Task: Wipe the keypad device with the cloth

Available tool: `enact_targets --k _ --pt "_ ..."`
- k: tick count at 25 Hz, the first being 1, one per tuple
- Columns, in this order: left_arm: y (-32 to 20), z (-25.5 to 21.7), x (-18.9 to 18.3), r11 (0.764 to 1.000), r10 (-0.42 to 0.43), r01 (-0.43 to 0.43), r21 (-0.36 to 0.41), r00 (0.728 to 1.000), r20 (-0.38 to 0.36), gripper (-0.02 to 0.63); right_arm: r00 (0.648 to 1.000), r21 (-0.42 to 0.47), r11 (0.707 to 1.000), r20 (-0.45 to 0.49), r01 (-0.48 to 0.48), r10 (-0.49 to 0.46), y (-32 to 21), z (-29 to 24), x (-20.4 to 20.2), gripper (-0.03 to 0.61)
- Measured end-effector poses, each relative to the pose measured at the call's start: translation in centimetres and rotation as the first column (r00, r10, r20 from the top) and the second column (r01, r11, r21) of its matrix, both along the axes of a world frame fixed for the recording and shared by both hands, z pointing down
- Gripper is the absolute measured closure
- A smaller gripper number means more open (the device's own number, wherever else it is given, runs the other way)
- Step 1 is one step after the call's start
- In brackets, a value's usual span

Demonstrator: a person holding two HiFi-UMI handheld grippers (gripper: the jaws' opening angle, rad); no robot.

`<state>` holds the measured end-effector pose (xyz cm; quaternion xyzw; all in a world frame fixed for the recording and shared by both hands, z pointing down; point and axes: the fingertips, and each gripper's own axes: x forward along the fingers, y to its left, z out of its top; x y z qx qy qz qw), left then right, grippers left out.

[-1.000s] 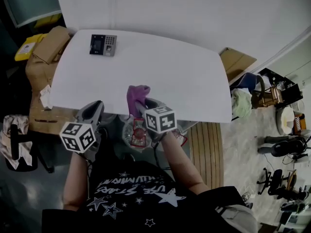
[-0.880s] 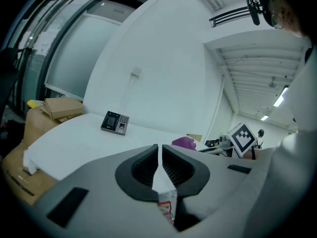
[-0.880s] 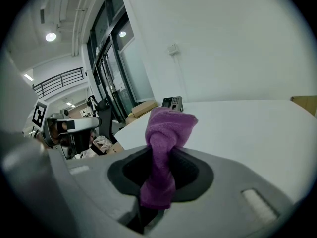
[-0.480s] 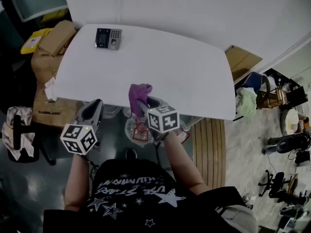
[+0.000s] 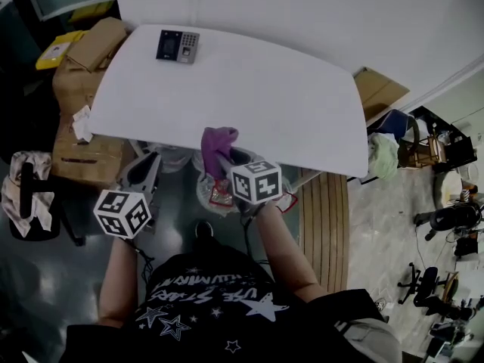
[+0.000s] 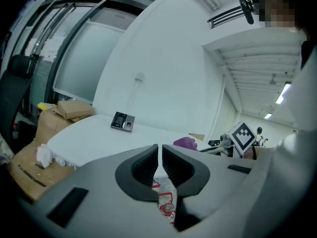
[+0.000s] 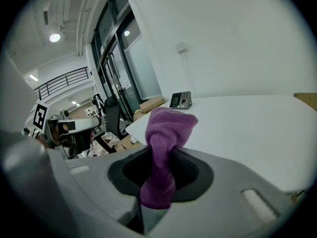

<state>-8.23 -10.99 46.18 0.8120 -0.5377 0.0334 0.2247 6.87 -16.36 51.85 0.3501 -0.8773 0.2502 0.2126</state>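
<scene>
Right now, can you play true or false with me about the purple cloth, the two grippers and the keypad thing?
1. The right gripper holds the purple cloth. True.
2. The cloth touches the keypad device. False: the device sits far off, near the table's far corner.
3. The left gripper holds the keypad device. False: it is shut on nothing.
4. The keypad device lies on the white table. True.

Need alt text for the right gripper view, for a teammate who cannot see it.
The right claw is shut on a bunched purple cloth, which sticks up from between its jaws. Beyond it stretches a white table, with the keypad device standing far off at its far edge, not touched.
</scene>
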Motion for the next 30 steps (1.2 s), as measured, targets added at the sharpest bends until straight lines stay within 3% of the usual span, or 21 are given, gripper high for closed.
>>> enact_targets --k 18,30 --pt "11.8 -1.0 -0.2 0.999 0.051 -0.051 0.018 0.999 -0.012 0.583 0.997 0.026 0.997 -0.007 -0.074 0.074 12.2 -1.6 1.2 0.479" --pt "19.9 -2.0 0.8 0.997 0.073 -0.073 0.028 0.997 -0.014 0.583 0.998 0.058 0.996 0.01 -0.064 0.064 20.9 -3.0 0.8 0.48"
